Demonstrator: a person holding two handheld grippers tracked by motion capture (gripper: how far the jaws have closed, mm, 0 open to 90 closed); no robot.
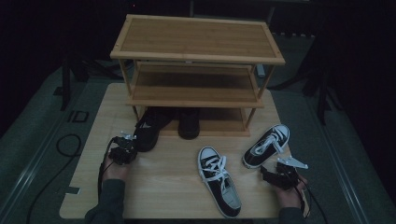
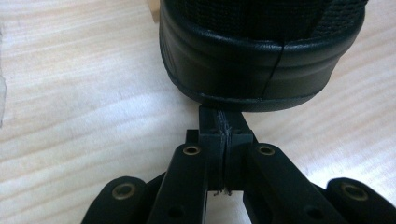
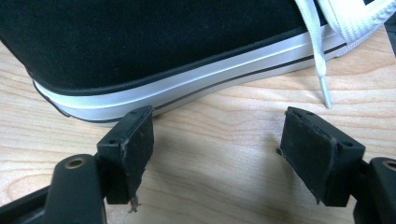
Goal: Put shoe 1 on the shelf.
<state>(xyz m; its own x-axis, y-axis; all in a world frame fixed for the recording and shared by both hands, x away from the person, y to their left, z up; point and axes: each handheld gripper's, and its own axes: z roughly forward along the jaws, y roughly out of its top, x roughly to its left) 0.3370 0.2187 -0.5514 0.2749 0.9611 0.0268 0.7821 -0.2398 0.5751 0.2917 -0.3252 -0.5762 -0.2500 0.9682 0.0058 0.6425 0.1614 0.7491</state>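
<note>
A black shoe (image 1: 149,128) lies with its toe under the bottom shelf of a bamboo shoe rack (image 1: 196,53), next to a second black shoe (image 1: 189,123). My left gripper (image 1: 123,149) is just behind its heel. In the left gripper view the jaws (image 2: 225,123) are shut with nothing between them, and their tips touch the black heel (image 2: 261,60). Two black-and-white sneakers lie on the table, one (image 1: 218,179) at the front middle and one (image 1: 267,145) to the right. My right gripper (image 1: 280,175) stands open behind the right sneaker (image 3: 140,46), its pads (image 3: 135,144) apart from the sole.
The rack has three shelves and stands at the back of the wooden table (image 1: 84,186). A white lace (image 3: 317,60) trails from the right sneaker onto the wood. Cables (image 1: 67,144) lie on the floor at the left. Bare table lies between the two hands.
</note>
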